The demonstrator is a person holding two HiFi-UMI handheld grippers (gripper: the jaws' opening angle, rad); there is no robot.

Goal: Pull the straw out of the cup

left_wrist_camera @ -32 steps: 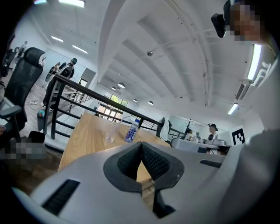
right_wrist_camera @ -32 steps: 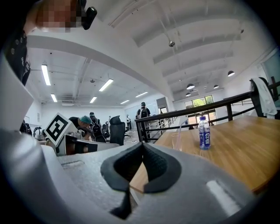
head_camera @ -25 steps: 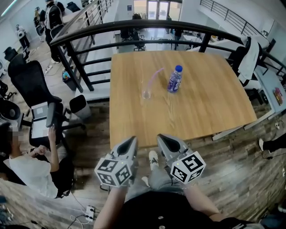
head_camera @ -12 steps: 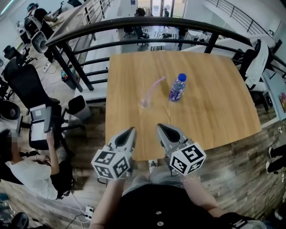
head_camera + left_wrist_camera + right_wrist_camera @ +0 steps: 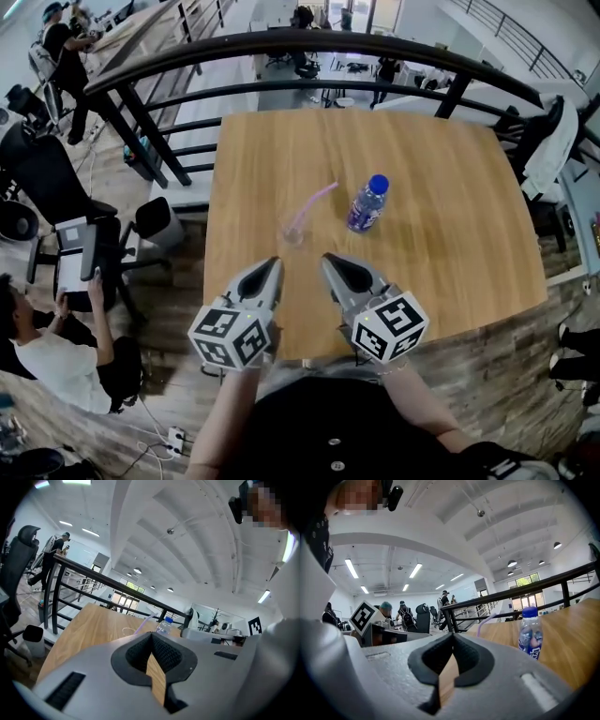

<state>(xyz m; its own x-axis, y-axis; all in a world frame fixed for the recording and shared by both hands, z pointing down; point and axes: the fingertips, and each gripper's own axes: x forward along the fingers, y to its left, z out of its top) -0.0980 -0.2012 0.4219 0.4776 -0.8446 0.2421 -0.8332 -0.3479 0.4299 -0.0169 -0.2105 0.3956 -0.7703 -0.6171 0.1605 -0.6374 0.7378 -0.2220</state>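
Table: a broad wooden top (image 5: 450, 244) fills the middle of my head view, and its near part lies under my two grippers.
Railing: a dark curved rail (image 5: 281, 42) runs round the table's far and left sides.
Left gripper: I hold my left gripper (image 5: 273, 264) over the near part of the table, pointing at the far side. Its jaws are pressed together with nothing between them.
Right gripper: my right gripper (image 5: 329, 260) is just right of the left one, jaws closed tight and empty.
Bottle: a clear bottle (image 5: 366, 203) with a blue cap stands upright, right of the cup, near it but apart.
Cup: a clear cup (image 5: 292, 230) stands on the table just beyond my left gripper's tips, untouched.
Straw: a pale purple straw (image 5: 309, 206) sits in the cup, leaning far and right toward the bottle.
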